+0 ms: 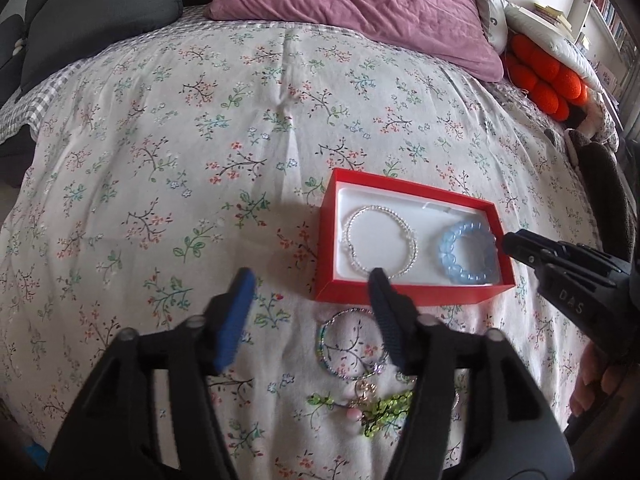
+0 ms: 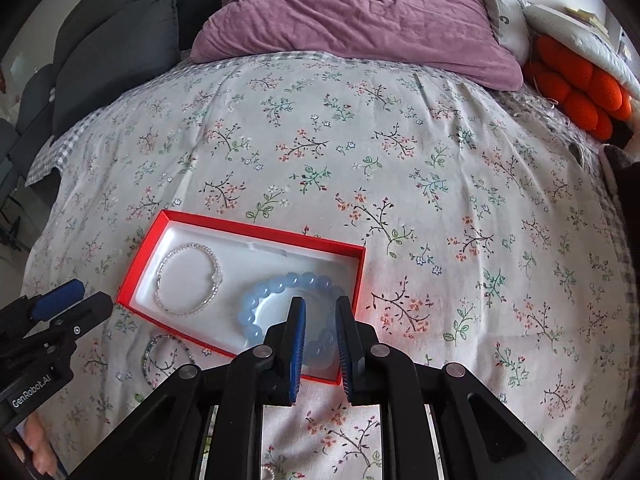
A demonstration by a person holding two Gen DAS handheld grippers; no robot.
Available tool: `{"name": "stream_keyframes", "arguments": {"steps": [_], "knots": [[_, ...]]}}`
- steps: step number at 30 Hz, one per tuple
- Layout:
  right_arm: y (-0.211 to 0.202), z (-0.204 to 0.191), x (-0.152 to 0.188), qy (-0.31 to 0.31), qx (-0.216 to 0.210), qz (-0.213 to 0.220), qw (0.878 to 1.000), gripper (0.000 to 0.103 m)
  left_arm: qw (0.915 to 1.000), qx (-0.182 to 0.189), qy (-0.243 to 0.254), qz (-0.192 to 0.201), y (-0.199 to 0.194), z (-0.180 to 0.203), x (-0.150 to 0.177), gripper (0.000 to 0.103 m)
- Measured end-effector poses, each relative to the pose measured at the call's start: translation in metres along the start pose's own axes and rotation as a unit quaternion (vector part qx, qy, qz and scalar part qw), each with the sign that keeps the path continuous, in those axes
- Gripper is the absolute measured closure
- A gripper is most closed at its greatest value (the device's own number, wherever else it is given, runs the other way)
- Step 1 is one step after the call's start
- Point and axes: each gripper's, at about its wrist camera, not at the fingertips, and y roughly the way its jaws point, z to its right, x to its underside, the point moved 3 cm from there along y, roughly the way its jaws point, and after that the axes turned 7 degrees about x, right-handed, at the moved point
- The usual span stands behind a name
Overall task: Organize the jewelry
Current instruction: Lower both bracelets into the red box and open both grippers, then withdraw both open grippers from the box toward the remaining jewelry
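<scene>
Your right gripper (image 2: 320,344) hangs over the right end of the shallow red cardboard box with the white lining (image 2: 256,231), which lies on the floral bed cover (image 2: 400,160). Its fingers (image 2: 297,344) are only narrowly apart, and between them you see the near part of the pale blue bracelet of large round beads (image 2: 256,304); whether the pads press the beads or are just free of them, the pictures do not show. That bracelet lies flat in the right half of the box, and the thin bracelet of small clear beads (image 1: 380,240) lies flat in the left half, a little apart from it. Your left gripper (image 1: 312,312) has its fingers wide apart and holds nothing. It is near the front wall of the box, and just on the near side of that wall, directly under its right finger, lies the thin multicoloured bead bangle (image 1: 354,346) on the bed cover. Nearer still there is a small tangle of green beads with a pink charm (image 1: 370,406). I judge that the bangle is the next piece to go in, and the left hand is clearly the nearer one for it. The ring lies flat, so the fingers must come down over one side of its rim. The box stands just beyond it, slightly to the right.
</scene>
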Motion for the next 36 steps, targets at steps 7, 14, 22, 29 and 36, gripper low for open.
{"name": "stream_keyframes", "arguments": {"steps": [7,14,22,29,36], "knots": [[-0.033,-0.001,0.011,-0.02,0.016,0.024,0.999,0.024,0.9995,-0.026,-0.012,-0.015,-0.009,-0.01,0.013,0.017],[-0.045,0.014,0.03,-0.002,0.005,0.009,1.0,0.019,0.9974,-0.066,0.029,-0.005,-0.023,-0.002,0.03,0.001],[-0.057,0.026,0.053,0.002,0.0,0.014,1.0,0.008,0.9971,-0.052,0.054,-0.016,-0.031,0.008,0.05,0.001],[-0.058,0.026,0.074,-0.029,0.017,0.012,0.999,0.008,0.9964,-0.041,0.07,-0.022,-0.036,0.01,0.066,0.001],[-0.051,0.016,0.102,-0.063,0.016,-0.007,0.998,0.008,0.9936,-0.05,0.09,-0.045,-0.029,0.0,0.09,0.001]]}}
